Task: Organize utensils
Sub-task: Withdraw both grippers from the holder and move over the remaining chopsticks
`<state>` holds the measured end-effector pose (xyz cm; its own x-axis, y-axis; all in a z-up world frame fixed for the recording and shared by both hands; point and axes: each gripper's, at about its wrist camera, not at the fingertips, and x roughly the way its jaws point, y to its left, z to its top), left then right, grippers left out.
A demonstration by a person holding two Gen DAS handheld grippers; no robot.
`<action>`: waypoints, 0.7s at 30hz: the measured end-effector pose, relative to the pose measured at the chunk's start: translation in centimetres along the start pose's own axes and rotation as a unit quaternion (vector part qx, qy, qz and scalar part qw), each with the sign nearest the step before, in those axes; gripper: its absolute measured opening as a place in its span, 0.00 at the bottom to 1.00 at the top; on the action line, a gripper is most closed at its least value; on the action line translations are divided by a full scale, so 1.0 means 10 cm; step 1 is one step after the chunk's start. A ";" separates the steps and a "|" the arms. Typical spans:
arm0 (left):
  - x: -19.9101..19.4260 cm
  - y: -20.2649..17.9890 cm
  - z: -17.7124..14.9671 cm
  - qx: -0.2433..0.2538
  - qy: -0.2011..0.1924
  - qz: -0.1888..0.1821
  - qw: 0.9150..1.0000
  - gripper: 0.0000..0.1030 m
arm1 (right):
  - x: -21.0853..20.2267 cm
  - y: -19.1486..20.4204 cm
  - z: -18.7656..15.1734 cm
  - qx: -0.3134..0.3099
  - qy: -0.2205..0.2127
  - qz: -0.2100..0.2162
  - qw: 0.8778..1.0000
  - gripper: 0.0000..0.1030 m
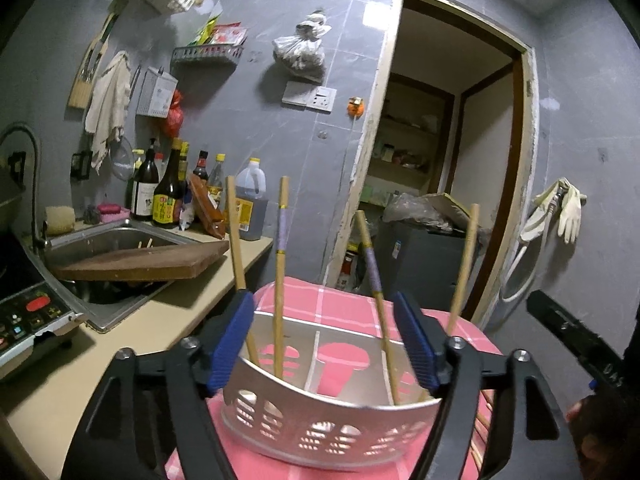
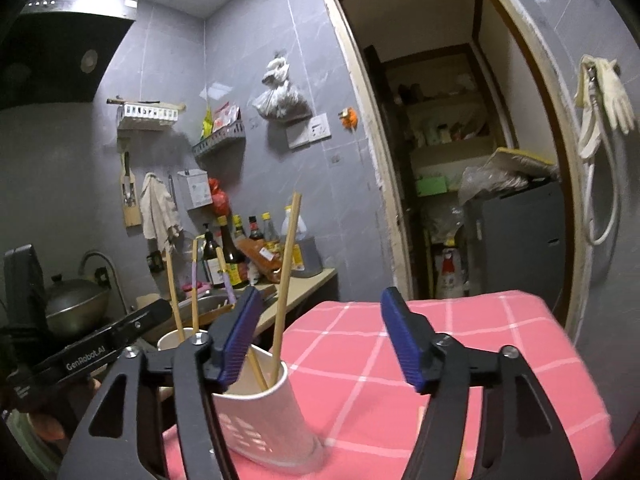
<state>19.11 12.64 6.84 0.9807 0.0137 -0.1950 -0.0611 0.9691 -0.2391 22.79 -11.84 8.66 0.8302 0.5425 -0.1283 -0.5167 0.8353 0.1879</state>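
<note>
A white perforated utensil holder (image 1: 328,424) with compartments stands on a pink checked cloth (image 1: 344,300). Several wooden chopsticks (image 1: 281,276) stand upright in it, two with purple bands. My left gripper (image 1: 324,344) is open and empty, its blue pads on either side of the holder's top. In the right wrist view the holder (image 2: 268,420) sits at lower left with chopsticks (image 2: 286,280) in it. My right gripper (image 2: 320,344) is open and empty, just right of the holder, its left pad close to the rim. More chopsticks (image 1: 482,432) lie on the cloth at the holder's right.
A counter at the left holds a steel sink (image 1: 116,240) with a wooden cutting board (image 1: 144,266) across it, sauce bottles (image 1: 168,196) and an induction cooker (image 1: 28,320). A wok (image 2: 76,300) sits by the tap. An open doorway (image 2: 460,140) and dark cabinet (image 2: 520,240) are behind.
</note>
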 end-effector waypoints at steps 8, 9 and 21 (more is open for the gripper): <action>-0.25 -0.34 -0.05 0.022 -0.008 -0.027 0.999 0.90 | -0.57 -0.10 0.08 -0.014 -0.018 -0.029 0.999 0.92; -0.28 -0.39 -0.06 0.023 -0.009 -0.033 0.999 0.92 | -0.65 -0.13 0.08 -0.015 -0.021 -0.034 0.999 0.95; -0.48 -0.98 -0.35 0.057 0.021 -0.090 0.994 0.96 | -1.29 -0.35 -0.03 -0.043 -0.018 -0.100 0.994 1.00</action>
<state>14.34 2.23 6.74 0.9653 -0.1694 -0.1988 0.1373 0.9766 -0.1656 13.84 -21.72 9.39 0.9242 0.3630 -0.1185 -0.3559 0.9313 0.0773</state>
